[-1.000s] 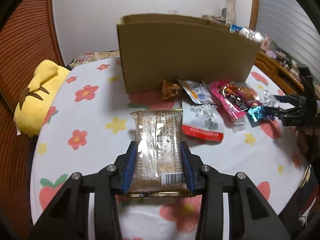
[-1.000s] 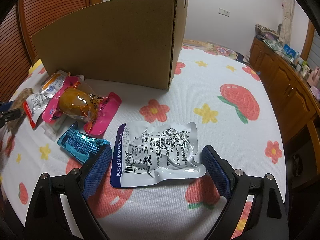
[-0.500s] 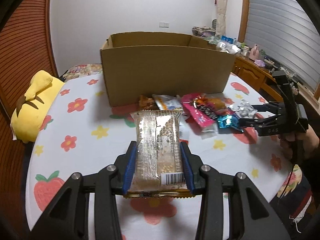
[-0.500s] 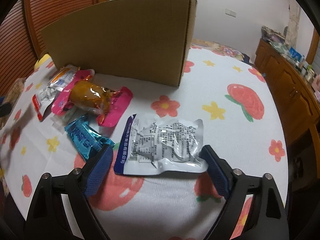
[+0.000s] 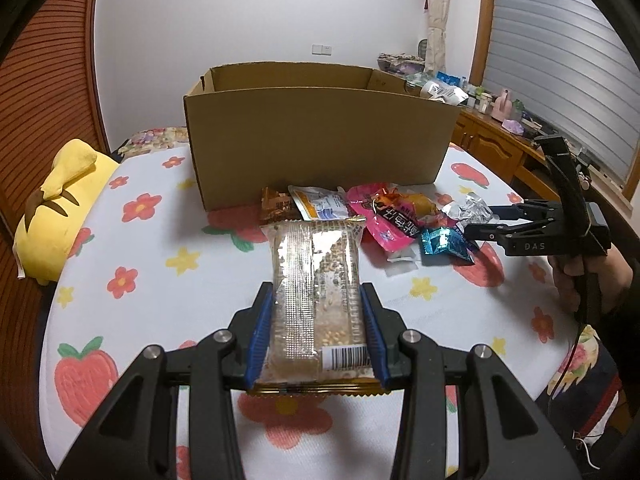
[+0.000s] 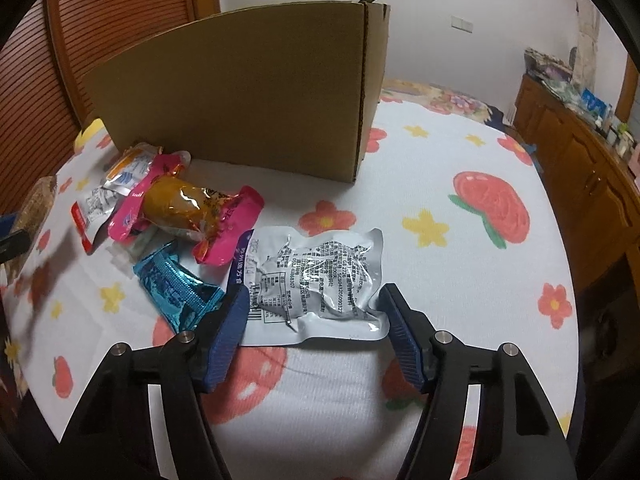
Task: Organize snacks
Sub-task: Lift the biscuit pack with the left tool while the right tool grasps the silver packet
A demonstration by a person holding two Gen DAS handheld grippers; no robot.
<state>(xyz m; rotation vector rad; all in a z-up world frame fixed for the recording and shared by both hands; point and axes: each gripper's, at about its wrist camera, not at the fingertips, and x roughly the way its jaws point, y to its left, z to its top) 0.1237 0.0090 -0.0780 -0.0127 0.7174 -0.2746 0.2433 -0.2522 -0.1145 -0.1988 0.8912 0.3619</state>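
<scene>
**Left gripper holds cracker pack; right closes around silver pouch**

The left gripper is clamped on a clear cracker pack, both blue pads pressing its long sides, and holds it above the flowered cloth, short of the open box.

The right gripper sits low over the cloth, its jaws closing around a silver pouch that lies flat between them. The left pad touches the pouch's edge; the right pad is just beside its corner.

Left of the pouch lie a blue wrapper and a pink pack, with more small packets toward the box wall. A yellow plush lies at the cloth's left edge.
</scene>
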